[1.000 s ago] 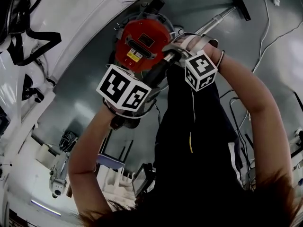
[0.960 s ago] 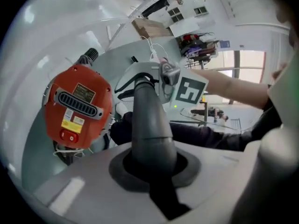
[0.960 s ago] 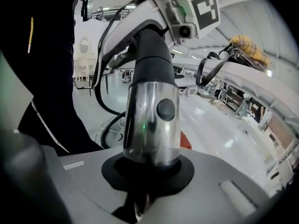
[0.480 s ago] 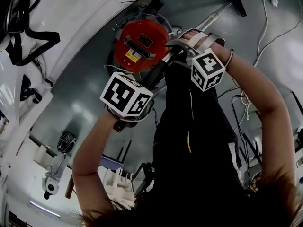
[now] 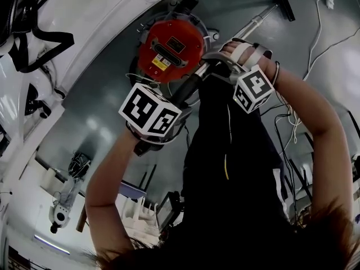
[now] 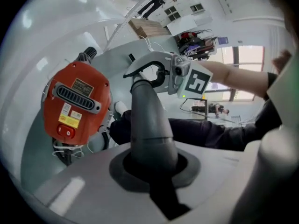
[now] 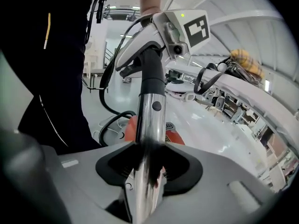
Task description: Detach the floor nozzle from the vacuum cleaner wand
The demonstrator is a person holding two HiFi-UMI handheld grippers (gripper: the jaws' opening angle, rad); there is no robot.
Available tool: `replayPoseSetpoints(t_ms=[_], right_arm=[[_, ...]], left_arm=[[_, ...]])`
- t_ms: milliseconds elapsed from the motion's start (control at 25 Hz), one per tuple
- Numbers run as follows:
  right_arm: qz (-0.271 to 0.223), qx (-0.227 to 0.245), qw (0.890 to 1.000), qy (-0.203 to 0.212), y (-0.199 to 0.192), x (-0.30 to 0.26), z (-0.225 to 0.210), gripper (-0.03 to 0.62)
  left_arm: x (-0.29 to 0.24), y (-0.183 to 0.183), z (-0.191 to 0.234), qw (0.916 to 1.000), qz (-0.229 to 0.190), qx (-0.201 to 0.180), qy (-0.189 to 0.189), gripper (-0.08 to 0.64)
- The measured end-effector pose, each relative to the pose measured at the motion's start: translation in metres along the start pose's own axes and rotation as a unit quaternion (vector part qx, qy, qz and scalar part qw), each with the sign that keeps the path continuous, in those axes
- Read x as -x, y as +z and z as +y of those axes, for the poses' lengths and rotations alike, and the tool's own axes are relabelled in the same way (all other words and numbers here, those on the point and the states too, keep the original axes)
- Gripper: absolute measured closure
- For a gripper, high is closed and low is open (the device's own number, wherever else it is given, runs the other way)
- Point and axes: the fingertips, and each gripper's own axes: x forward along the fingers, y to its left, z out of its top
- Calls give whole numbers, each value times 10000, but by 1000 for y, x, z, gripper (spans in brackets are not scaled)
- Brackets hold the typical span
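Your left gripper [image 6: 149, 169] pinches grey handle bend [image 6: 147, 125]; right gripper [image 7: 147, 171] jaws have just been closing, loose round chrome wand [image 7: 152, 111], apparently not yet pressing; floor nozzle [image 5: 284, 1] lies at wand's far end, beyond right gripper, the nearer one.

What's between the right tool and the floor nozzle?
Just the chrome wand over bare floor, in the head view. Jaws of the right tool have just been closing around that wand.
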Motion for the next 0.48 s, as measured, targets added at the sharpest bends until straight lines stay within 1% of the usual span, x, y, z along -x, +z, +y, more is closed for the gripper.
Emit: replayPoseSetpoints(t_ms=[80,120,160,200,240,280,320,360,400,440,480], right_arm=[[72,26,10000,28,-1,-3,0,431],[94,-21,9999,61,-2,-3,-1,431],[107,-131,9998,117,-3,-3,-2,433],[110,-284,9993,194,-4,-3,-4,433],[107,-447,9985,284,-6,-2,-6,433],[109,-598,9974,393,-7,-2,-7,432],[118,-739,9958,535,-8,-2,-7,430],[126,-884,9935,708,-8,-2,-6,428],[120,-1037,9906,889,-8,-2,-3,426],[94,-1180,9875,1044,-7,-2,-1,423],[51,-1275,9852,1143,-6,-1,1,421]], left_arm=[[-1,-1,-5,9986,-45,243,-467,514],[0,1,-5,9980,-90,304,-550,514],[1,3,-4,9985,-125,274,-457,514],[4,6,0,9996,-136,151,-203,514],[6,8,5,9998,-121,-34,150,514],[8,9,12,9981,-79,-249,550,514],[10,9,18,9941,-10,-482,973,515],[12,9,26,9870,86,-743,1424,517],[15,8,34,9760,204,-1040,1903,517],[18,7,41,9622,330,-1340,2348,519],[20,5,46,9504,442,-1570,2648,522]])
